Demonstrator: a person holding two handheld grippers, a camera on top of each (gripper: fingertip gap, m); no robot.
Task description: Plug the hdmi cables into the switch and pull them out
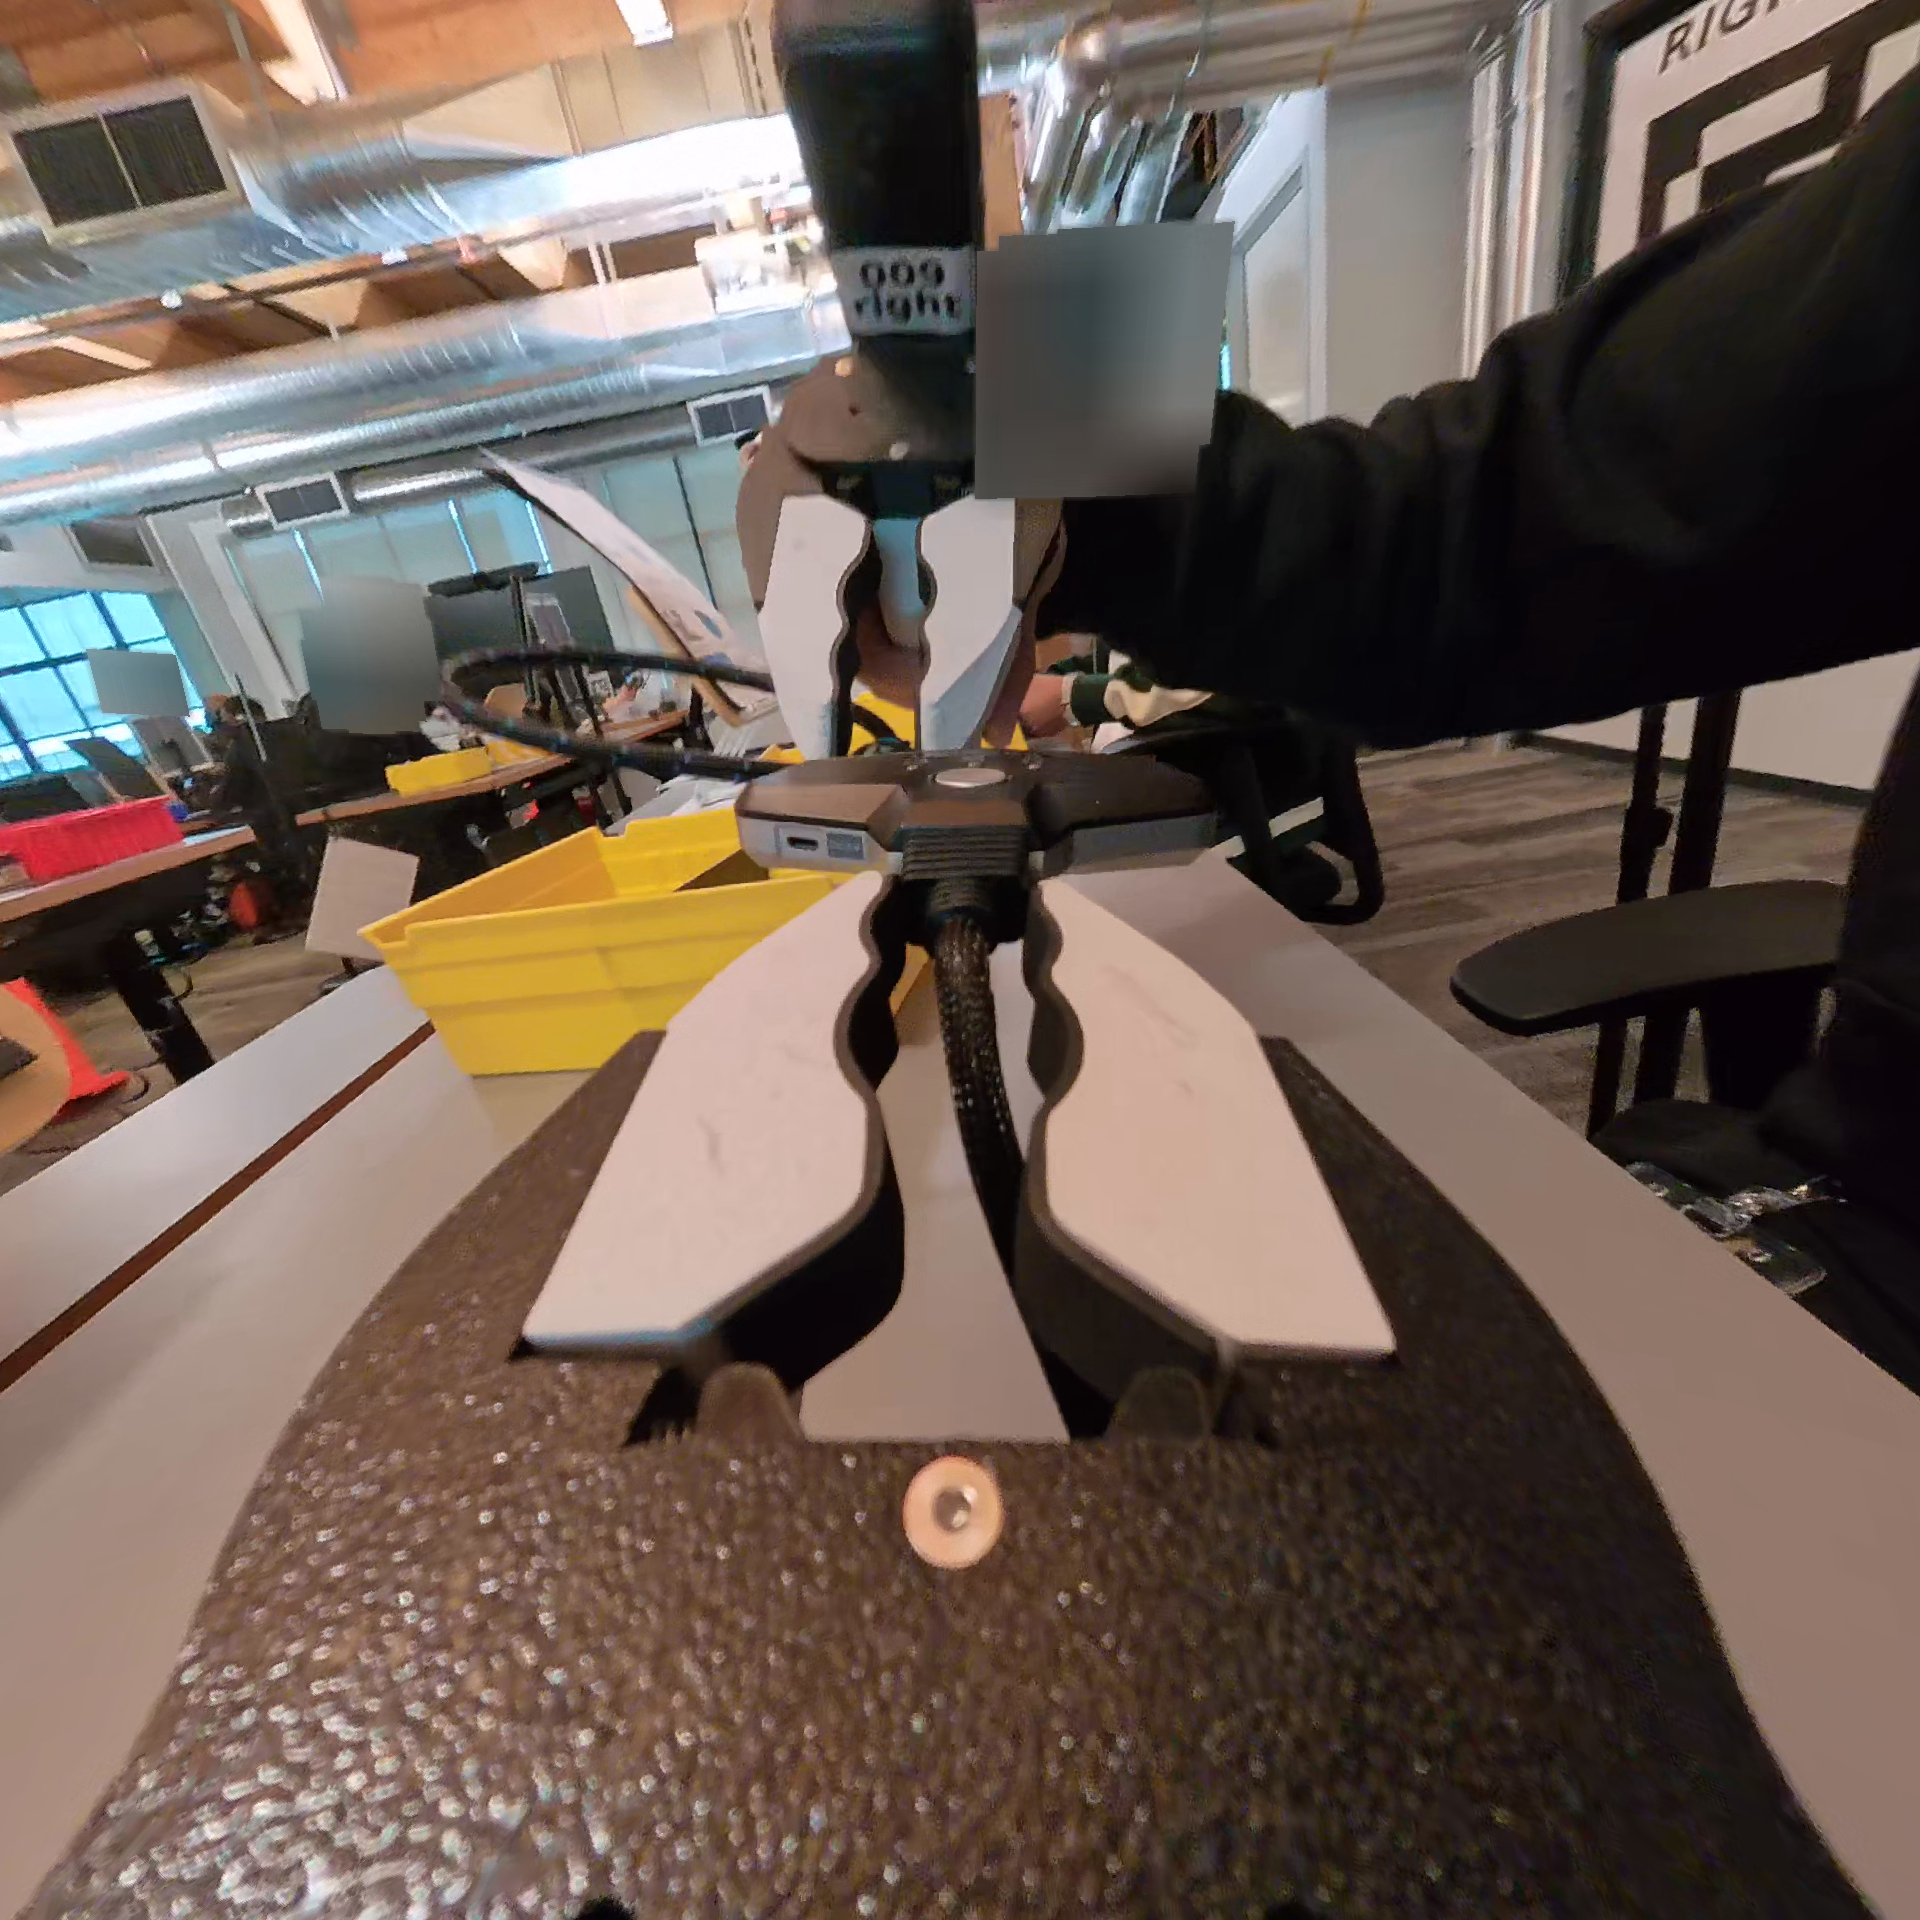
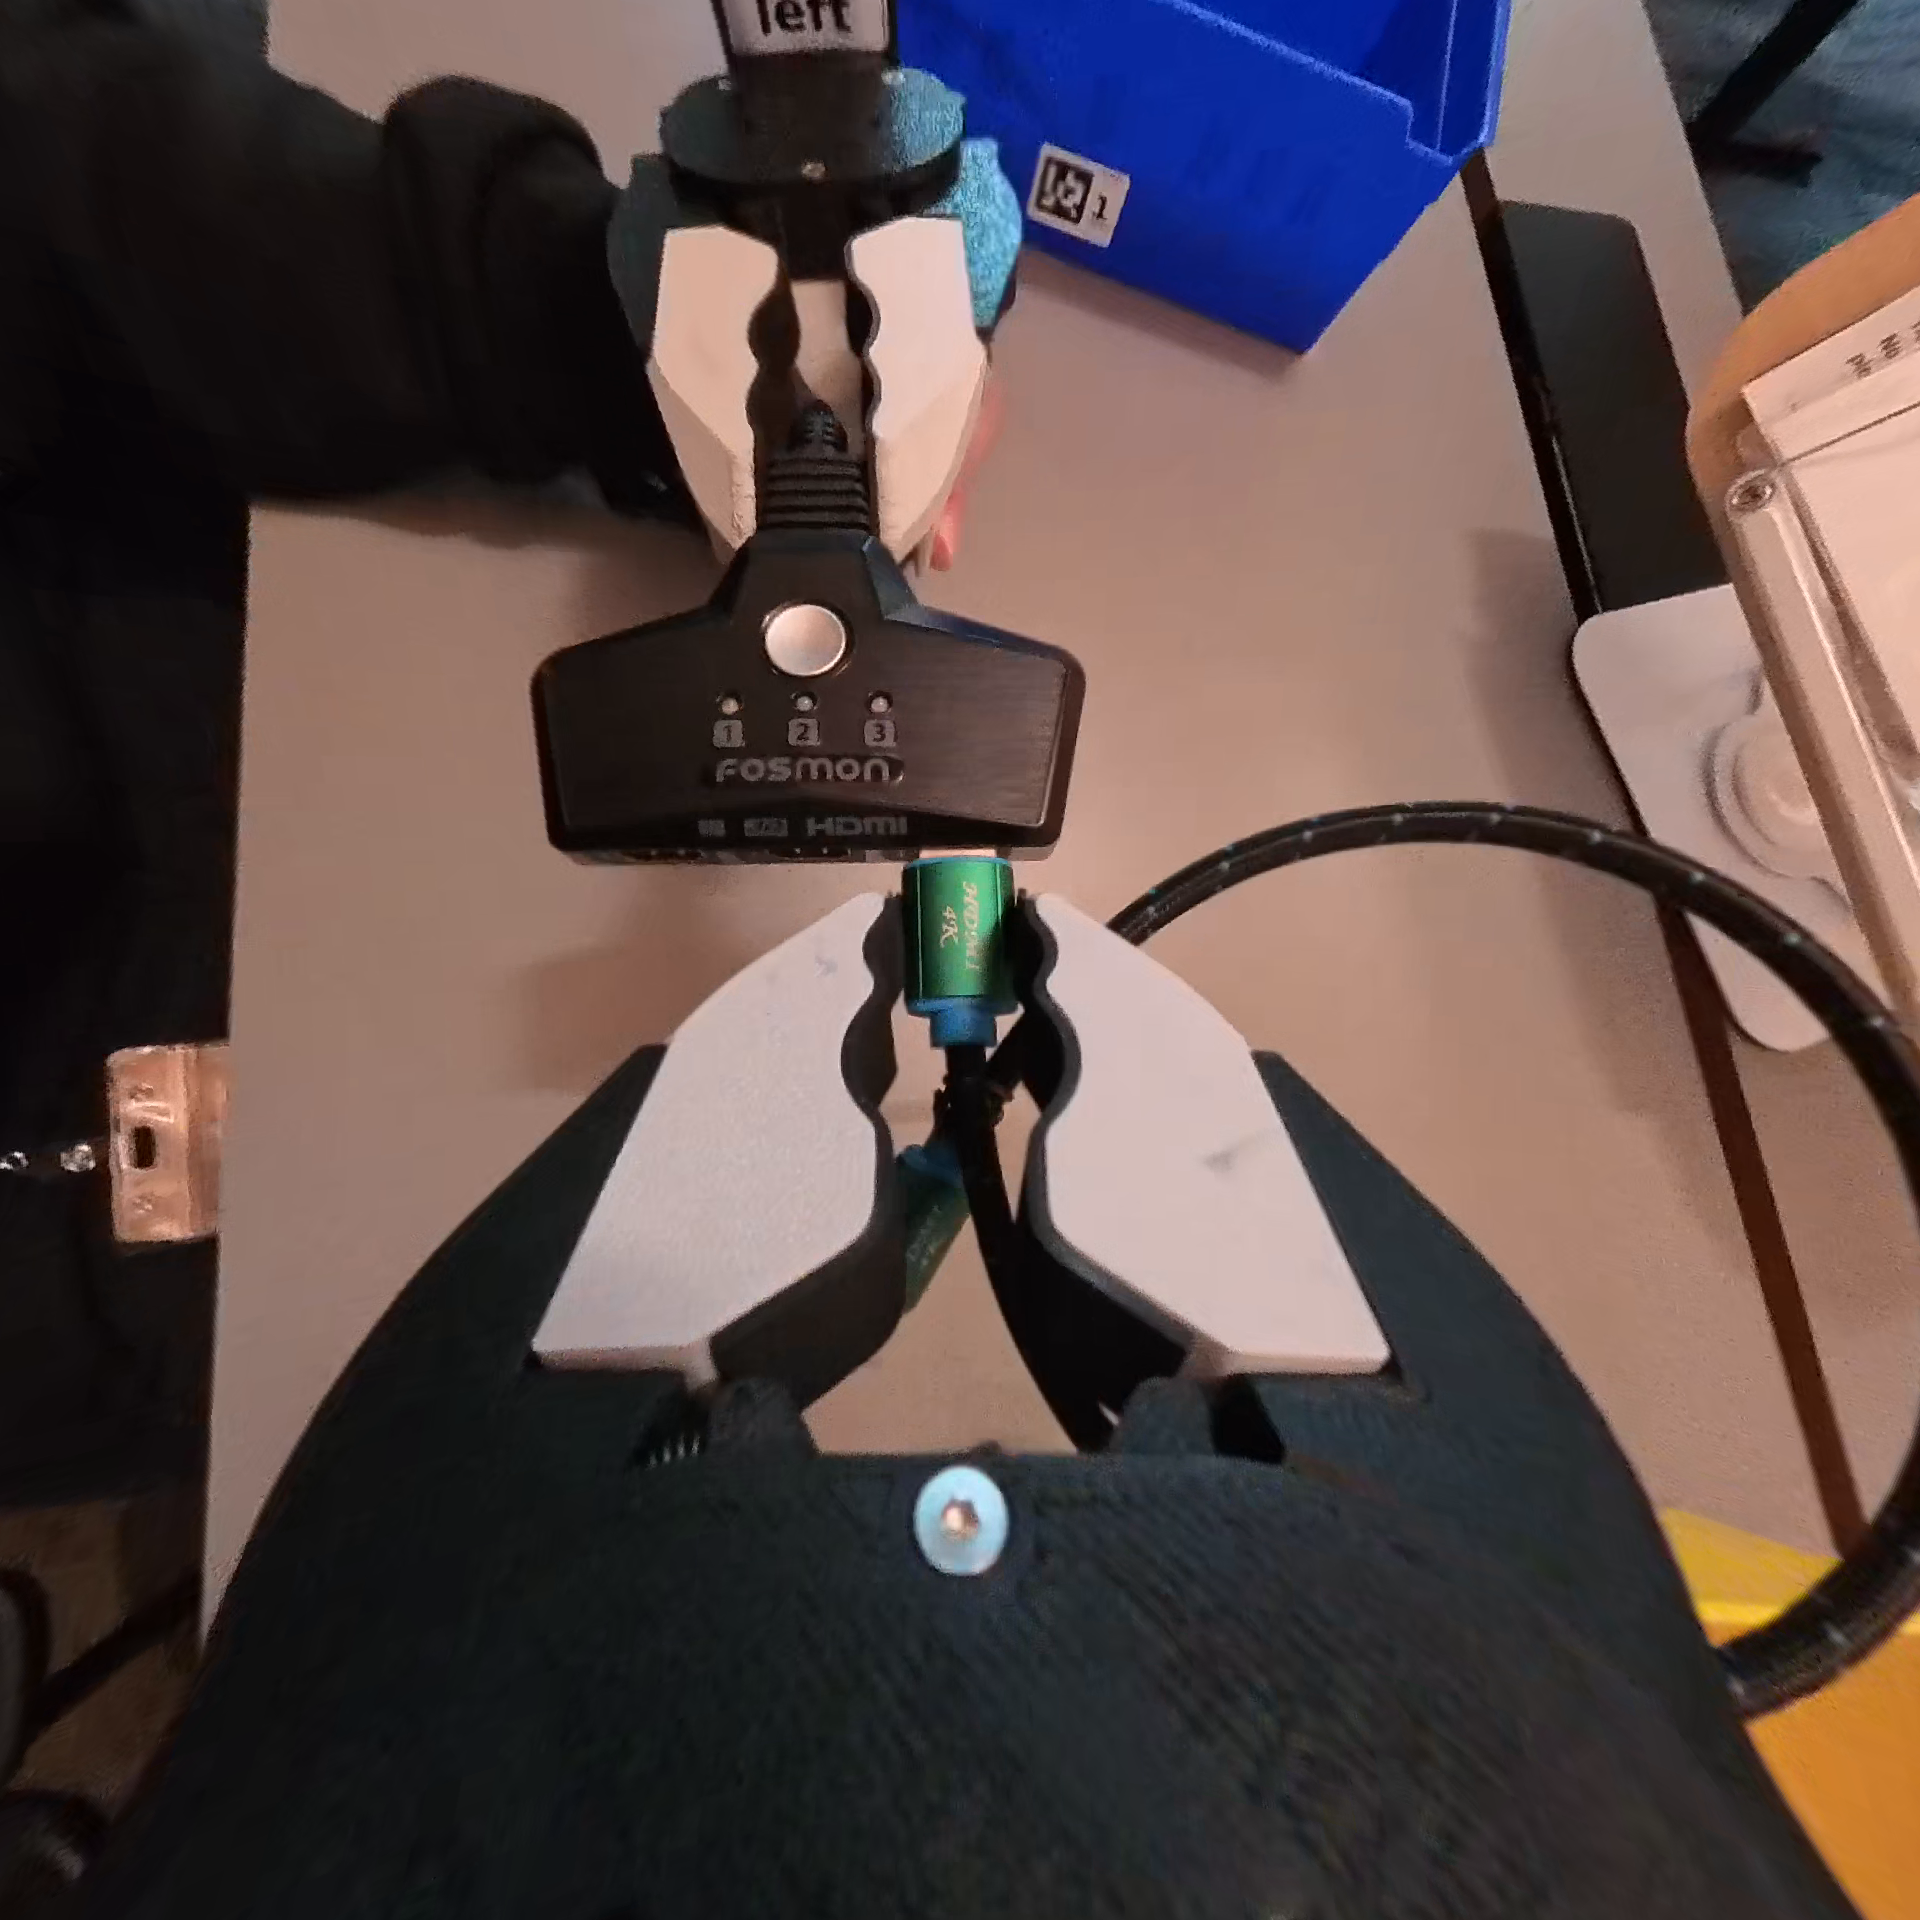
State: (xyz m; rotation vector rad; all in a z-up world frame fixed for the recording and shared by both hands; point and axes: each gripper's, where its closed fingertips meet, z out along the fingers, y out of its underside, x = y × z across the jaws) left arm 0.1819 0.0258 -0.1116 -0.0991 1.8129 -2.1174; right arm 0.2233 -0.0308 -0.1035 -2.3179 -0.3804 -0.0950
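My left claw (image 2: 805, 457) is clamped on the ribbed strain relief of the switch (image 2: 808, 717), at the end where its own braided tail leaves it, and holds the small black box just above the grey worktop (image 2: 1247, 540). The switch looks light and rigid, with a brushed shell that I judge slippery, so the ribbed collar is the surest hold on it. At the switch's opposite edge, under its rightmost port, my right claw (image 2: 954, 940) is closed on the green metal shell of the hdmi plug (image 2: 954, 951). The plug's silver tip touches the port mouth; whether it is seated I cannot tell. The shell is stiff and smooth, and I judge it best pinched on its flat sides, near the blue collar, never by the cord. Right of the switch, the black braided cable (image 2: 1621, 862) arcs in a wide loop; it looks springy and may tug the plug sideways. Beyond the switch stands a blue bin (image 2: 1195, 156).
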